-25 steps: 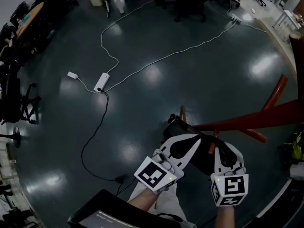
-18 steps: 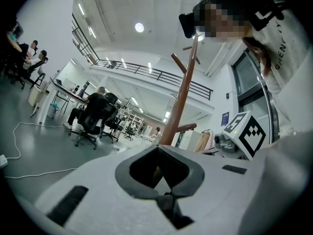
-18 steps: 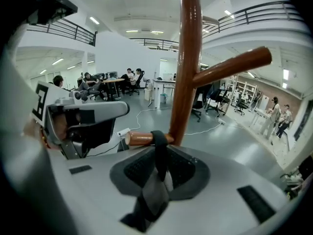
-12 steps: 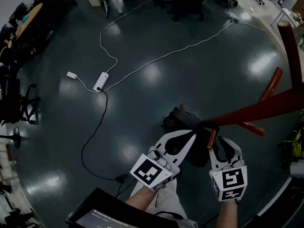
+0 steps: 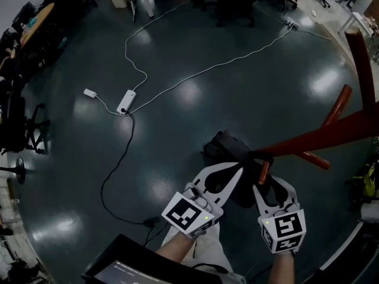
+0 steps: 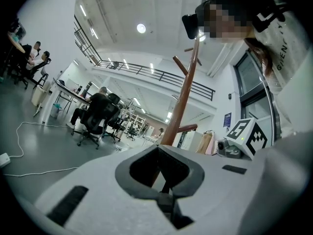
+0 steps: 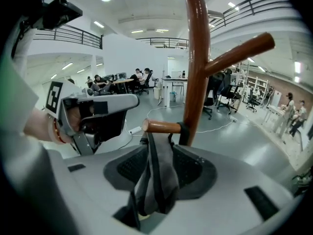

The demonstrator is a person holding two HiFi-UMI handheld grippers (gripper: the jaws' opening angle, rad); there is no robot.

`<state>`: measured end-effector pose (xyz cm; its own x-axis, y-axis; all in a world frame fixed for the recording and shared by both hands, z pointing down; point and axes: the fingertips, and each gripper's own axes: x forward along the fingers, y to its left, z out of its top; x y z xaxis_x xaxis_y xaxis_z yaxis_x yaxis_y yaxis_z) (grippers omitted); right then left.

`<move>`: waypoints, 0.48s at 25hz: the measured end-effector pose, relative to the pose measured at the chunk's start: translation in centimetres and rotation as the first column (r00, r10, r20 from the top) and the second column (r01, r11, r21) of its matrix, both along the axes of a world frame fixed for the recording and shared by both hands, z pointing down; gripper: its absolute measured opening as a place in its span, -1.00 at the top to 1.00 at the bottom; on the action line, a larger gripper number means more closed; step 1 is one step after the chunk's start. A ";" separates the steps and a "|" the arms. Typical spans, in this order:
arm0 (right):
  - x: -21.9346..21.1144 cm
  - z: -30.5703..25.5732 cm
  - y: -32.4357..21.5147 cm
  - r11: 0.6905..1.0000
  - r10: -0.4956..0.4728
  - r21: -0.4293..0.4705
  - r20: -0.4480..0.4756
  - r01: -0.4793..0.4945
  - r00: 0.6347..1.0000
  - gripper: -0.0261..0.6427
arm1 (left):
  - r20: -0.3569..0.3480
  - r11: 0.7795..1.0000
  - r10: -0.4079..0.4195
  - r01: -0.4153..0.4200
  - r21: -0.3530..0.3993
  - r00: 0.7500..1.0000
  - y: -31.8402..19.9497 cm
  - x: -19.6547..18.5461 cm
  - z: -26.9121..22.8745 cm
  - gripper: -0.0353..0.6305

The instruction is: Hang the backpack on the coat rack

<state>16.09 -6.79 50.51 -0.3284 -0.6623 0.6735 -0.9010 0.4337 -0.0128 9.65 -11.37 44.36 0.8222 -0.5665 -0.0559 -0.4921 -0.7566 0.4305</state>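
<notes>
The red-brown coat rack (image 5: 320, 135) leans in from the right, and its pole (image 7: 196, 58) stands just beyond my right gripper. The black backpack (image 5: 225, 149) hangs by a grey strap (image 7: 155, 175) looped over a short peg (image 7: 164, 127). My right gripper (image 7: 160, 153) is opening. The strap runs down between its jaws with a gap on each side. In the head view the right gripper (image 5: 272, 185) sits just below the peg (image 5: 263, 171). My left gripper (image 5: 238, 170) is shut at the backpack's top, with a thin dark strap pinched between its jaws (image 6: 157, 148).
A white power strip (image 5: 126, 102) and long cables cross the dark glossy floor. Office chairs (image 5: 237, 5) stand at the far side and more (image 5: 18, 123) at the left. A dark panel (image 5: 130, 265) lies near my feet. A yellow-green object (image 5: 370, 182) sits beyond the rack's base.
The right gripper's jaws have spread apart around the strap, which now hangs from the peg. The right gripper has dipped slightly. The left gripper has stayed where it was.
</notes>
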 end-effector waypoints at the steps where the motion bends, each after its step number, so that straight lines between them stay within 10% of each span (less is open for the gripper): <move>1: -0.2 -0.1 0.2 1.000 0.002 -0.001 0.033 -0.001 0.999 0.44 | 0.001 1.000 -0.001 0.001 0.002 1.000 0.1 0.0 0.0 0.86; 5: -0.7 -0.7 1.4 1.000 -0.019 -0.002 0.183 0.020 0.983 0.46 | -0.006 1.000 0.000 0.000 -0.006 1.000 0.0 0.3 -0.3 0.86; 12: 0.0 -4.0 2.5 0.996 -0.019 0.090 0.153 0.006 0.988 0.81 | 0.009 1.000 0.005 -0.005 0.013 1.000 0.1 -0.1 -1.9 0.86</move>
